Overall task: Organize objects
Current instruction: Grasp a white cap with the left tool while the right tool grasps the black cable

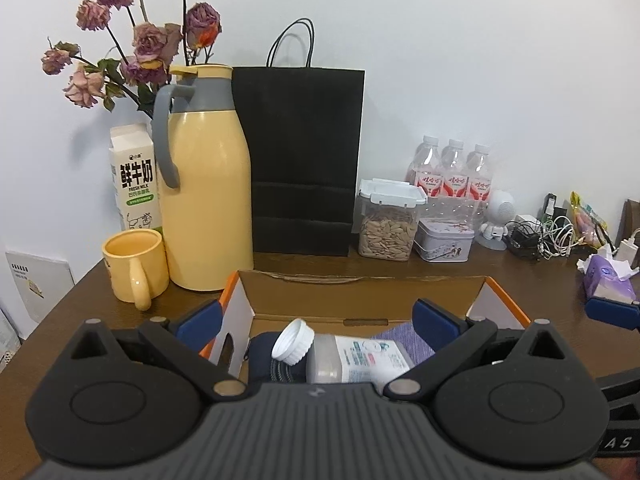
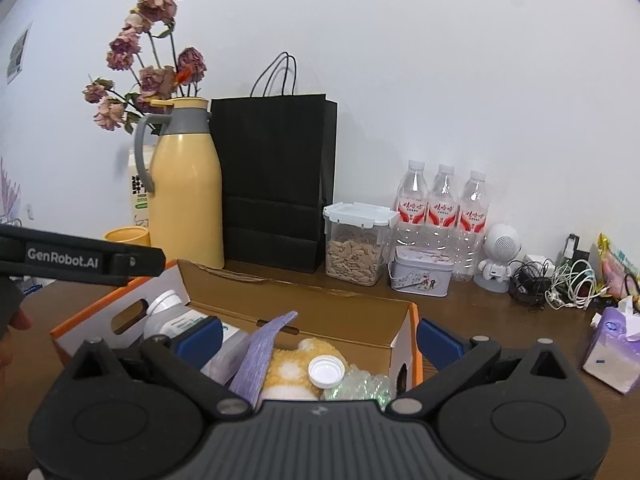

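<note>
An open cardboard box (image 1: 360,292) with orange edges sits on the brown table in front of both grippers; it also shows in the right wrist view (image 2: 304,304). Inside lie a white-capped plastic bottle (image 1: 352,360), a purple cloth (image 2: 260,352), a yellow plush item (image 2: 288,368), a second white cap (image 2: 326,370) and a clear crinkled bottle (image 2: 360,388). My left gripper (image 1: 316,322) is open and empty over the box, above the bottle. My right gripper (image 2: 320,340) is open and empty over the box's right half.
Along the wall stand a milk carton (image 1: 134,176), yellow mug (image 1: 134,266), yellow thermos jug (image 1: 204,184), black paper bag (image 1: 304,160), seed container (image 1: 388,220), tin (image 1: 444,240), three water bottles (image 1: 450,172), white robot figure (image 1: 498,216), cables (image 1: 548,236) and tissue pack (image 1: 608,280).
</note>
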Motion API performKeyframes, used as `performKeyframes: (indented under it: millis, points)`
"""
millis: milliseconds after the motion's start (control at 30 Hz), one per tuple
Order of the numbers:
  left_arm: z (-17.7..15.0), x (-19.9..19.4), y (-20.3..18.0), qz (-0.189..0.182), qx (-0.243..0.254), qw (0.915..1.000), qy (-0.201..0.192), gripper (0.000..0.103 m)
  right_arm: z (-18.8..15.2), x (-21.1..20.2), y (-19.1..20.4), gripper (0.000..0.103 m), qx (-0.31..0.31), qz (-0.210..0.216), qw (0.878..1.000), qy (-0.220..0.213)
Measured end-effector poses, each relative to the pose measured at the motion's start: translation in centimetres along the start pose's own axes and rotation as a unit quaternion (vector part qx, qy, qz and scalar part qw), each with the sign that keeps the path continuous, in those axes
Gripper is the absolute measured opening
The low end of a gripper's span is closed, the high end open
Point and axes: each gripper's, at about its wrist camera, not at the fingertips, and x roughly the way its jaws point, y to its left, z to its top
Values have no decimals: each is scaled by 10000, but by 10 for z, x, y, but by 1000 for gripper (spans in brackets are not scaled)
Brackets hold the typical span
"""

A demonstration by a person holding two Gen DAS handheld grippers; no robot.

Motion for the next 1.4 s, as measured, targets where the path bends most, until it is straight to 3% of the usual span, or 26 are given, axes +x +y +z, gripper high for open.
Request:
performKeyframes:
  millis: [200,667,967,1367,1400]
  points:
    - [-12,-20,9,-3,4,9999,104,103,-12,-29,6,103,-226,14,9997,35]
    - [-70,-56,43,308,71,9977,604,103,-77,-49,-3,103,-205,-69,9942,1051]
    - [-90,-74,65,450,-101,9958,785,103,-100,-56,-6,103,-72,1,9913,1313]
    - [-93,-82,69,401,-225,9956,811,103,-105,-44,6,82,161,621,9879,1411]
    - [-94,-82,69,391,-224,9957,815,103,-106,-43,7,76,179,653,9872,1442]
